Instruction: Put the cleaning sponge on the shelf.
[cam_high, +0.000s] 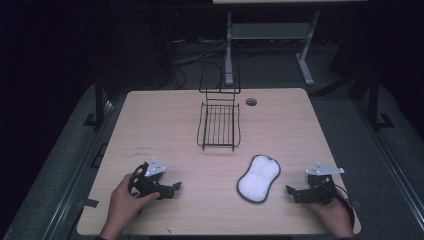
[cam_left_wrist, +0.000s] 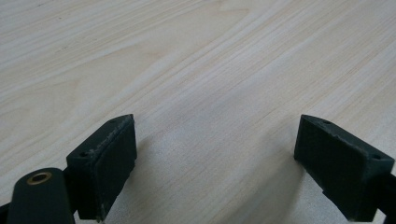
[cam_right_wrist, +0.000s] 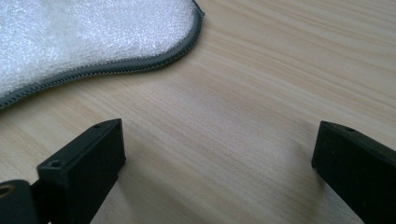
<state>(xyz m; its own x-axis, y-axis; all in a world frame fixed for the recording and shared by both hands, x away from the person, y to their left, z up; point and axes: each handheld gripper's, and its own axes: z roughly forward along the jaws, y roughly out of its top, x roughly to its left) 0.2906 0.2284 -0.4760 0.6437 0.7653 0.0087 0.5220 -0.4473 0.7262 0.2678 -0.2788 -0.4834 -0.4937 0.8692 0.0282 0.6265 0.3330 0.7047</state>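
We have both grippers resting low near the near edge of the pale wooden tabletop (cam_high: 150, 125). The left gripper (cam_high: 172, 189) sits at the near left with its jaws spread wide and nothing but bare wood grain between them. The right gripper (cam_high: 295, 192) sits at the near right, jaws equally spread and empty.

The thing nearest our right gripper is the white, peanut-shaped scrubbing pad with a dark grey stitched border (cam_high: 258, 178). It lies flat on the tabletop between the two grippers, closer to the right one, and apart from both. In the right gripper view its fuzzy surface and grey edge (cam_right_wrist: 140, 63) lie just beyond the left jaw, not between the jaws. Farther off, near the middle of the tabletop, stands a black wire rack with a tall back frame (cam_high: 219, 125), empty.

We judge the main risk to be the pad's flatness. It hugs the wood, so jaws coming in level could slide over the top or push it along the smooth surface instead of catching its rim. Coming down too steeply could jam the jaw tips against the tabletop. A pinch on the soft edge alone may let the pad droop and slip free when lifted. If it is carried to the rack, a drooping end could snag on the wires.
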